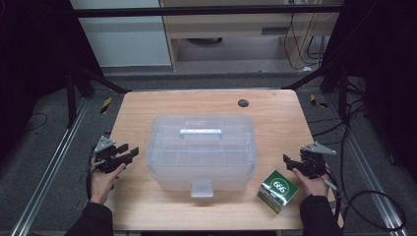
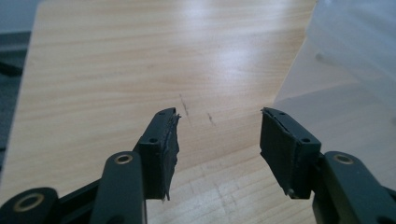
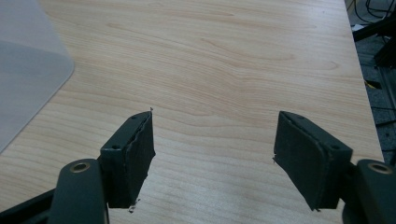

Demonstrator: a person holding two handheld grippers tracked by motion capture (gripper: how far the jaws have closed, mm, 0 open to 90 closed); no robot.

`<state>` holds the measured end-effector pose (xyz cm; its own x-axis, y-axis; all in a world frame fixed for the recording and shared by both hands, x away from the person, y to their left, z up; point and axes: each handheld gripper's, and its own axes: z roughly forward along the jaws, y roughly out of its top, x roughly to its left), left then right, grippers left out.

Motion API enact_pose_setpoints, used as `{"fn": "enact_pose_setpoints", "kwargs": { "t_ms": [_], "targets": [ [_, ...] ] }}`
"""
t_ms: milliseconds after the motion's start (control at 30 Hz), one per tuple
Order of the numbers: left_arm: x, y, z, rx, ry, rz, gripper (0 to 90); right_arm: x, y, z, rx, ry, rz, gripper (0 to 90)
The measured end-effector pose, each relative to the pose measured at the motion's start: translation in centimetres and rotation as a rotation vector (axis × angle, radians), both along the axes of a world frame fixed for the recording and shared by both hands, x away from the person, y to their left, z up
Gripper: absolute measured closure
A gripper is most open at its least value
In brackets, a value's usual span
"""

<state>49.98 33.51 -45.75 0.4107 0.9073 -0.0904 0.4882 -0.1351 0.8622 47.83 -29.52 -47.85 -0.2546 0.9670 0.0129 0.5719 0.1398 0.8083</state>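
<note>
A clear plastic storage box with a lid, a top handle and a front latch stands in the middle of the wooden table. A small green carton with white print lies at the front right, close to the box's corner. My left gripper hovers left of the box, open, with bare table between its jaws; the box wall shows at the right of its view. My right gripper is open over bare wood, just right of the carton, with the box's corner at the left.
A round black cable hole sits near the table's far edge. Dark frame legs and cables stand on the floor off both sides. The table's right edge runs close to my right gripper.
</note>
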Motion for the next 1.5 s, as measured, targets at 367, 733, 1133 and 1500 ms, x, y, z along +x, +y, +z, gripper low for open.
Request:
{"fn": "enact_pose_setpoints", "kwargs": {
  "t_ms": [367,733,1133,1500],
  "targets": [
    [-1.0,0.5,4.7,0.000,-0.126,-0.090,39.6,-0.3,0.2,0.2,-0.001,-0.013,-0.012,36.0],
    [-0.8,-1.3,11.0,0.081,-0.200,-0.231,41.4,-0.3,0.3,0.2,-0.041,-0.011,-0.018,34.0],
    [-0.5,-5.2,14.6,0.255,-0.177,-0.452,40.6,-0.2,0.3,0.0,-0.056,0.002,-0.024,32.0],
    [-1.2,-8.3,16.0,0.350,-0.192,-0.560,36.6,-0.1,0.2,-0.1,-0.066,0.018,-0.023,31.2]
  ]
}}
